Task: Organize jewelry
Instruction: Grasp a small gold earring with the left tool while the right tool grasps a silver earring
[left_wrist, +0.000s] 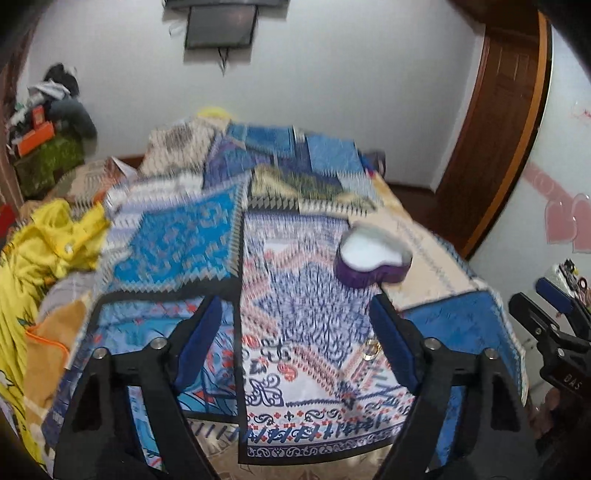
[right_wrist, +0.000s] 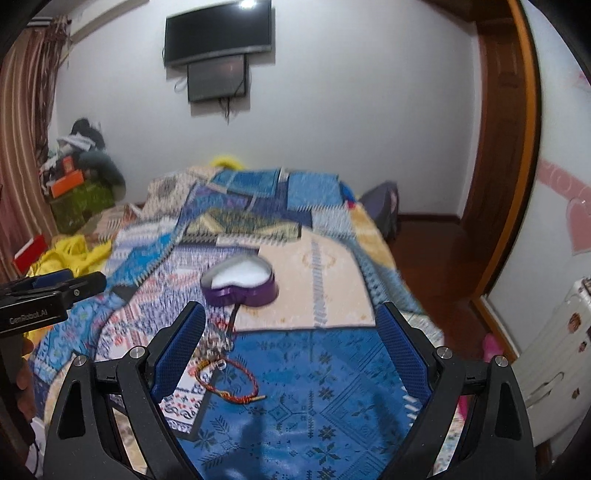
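A purple heart-shaped box (left_wrist: 372, 258) with a white lining lies open on the patterned bedspread; it also shows in the right wrist view (right_wrist: 242, 282). A red and gold cord bracelet (right_wrist: 229, 382) and a clear bead piece (right_wrist: 216, 339) lie on the cloth near the left finger of my right gripper (right_wrist: 291, 345), which is open and empty. A small gold ring (left_wrist: 372, 349) lies beside the right finger of my left gripper (left_wrist: 297, 334), which is open and empty. The box lies beyond both grippers.
The bed is covered by a blue, white and cream patchwork spread (right_wrist: 332, 387). Yellow clothing (left_wrist: 44, 243) is heaped at the left. A wooden door (right_wrist: 498, 147) and a white cabinet (right_wrist: 554, 350) stand at the right. A TV (right_wrist: 218, 31) hangs on the far wall.
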